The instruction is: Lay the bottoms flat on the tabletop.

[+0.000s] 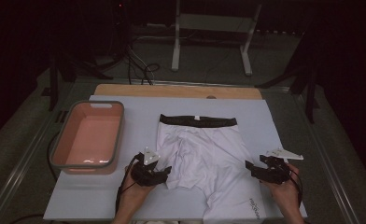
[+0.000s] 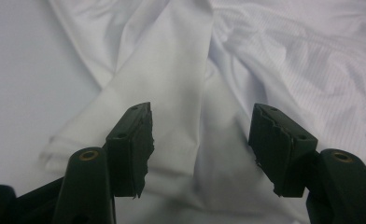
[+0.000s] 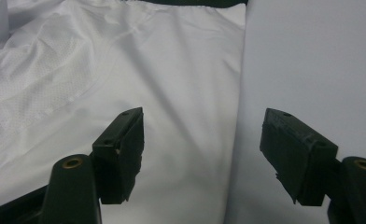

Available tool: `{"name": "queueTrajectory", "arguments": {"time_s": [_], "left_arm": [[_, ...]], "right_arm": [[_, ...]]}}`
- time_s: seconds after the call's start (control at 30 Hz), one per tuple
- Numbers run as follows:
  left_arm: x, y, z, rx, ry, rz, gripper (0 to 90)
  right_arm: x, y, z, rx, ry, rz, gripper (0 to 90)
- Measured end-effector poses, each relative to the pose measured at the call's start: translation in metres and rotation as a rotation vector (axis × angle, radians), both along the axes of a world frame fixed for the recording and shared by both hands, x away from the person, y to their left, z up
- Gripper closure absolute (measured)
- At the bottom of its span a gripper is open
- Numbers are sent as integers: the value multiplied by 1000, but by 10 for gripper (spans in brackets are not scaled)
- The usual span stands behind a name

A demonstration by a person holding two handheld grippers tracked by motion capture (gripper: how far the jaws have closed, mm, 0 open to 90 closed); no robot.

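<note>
Looking like the grab step: white shorts [image 1: 202,156] lie flat mid-worktop [image 1: 102,196], left tongs [image 1: 158,176] released at the bunched left leg hem, right tongs [image 1: 255,171] released over the right edge. Next move probably needs both pinching cloth before folding toward the pink tub [image 1: 62,140].

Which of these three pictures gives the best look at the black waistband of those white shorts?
The high view: the black waistband runs in full along the far edge of the white shorts. The right gripper view catches a dark sliver of it at the top edge. The left gripper view looks at rumpled white fabric instead.
</note>
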State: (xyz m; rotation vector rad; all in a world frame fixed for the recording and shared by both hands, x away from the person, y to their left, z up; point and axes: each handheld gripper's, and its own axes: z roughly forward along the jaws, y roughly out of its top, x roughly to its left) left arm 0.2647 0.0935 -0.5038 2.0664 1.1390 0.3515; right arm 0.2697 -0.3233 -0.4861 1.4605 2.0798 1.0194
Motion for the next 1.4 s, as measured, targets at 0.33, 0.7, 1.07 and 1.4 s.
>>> {"name": "queueTrajectory", "arguments": {"time_s": [0.33, 0.7, 1.07, 1.4], "left_arm": [[-13, 0, -7, 39, 32, -4, 419], [-13, 6, -12, 46, 61, -4, 483], [-8, -17, 0, 25, 56, -105, 853], [12, -58, 11, -47, 38, -162, 853]], "right_arm": [[-1, -1, 1, 4, -4, 2, 308], [-1, -1, 1, 3, -4, 2, 310], [-2, 7, 4, 4, -11, 29, 321], [-4, 25, 7, -2, -24, 83, 327]]}}
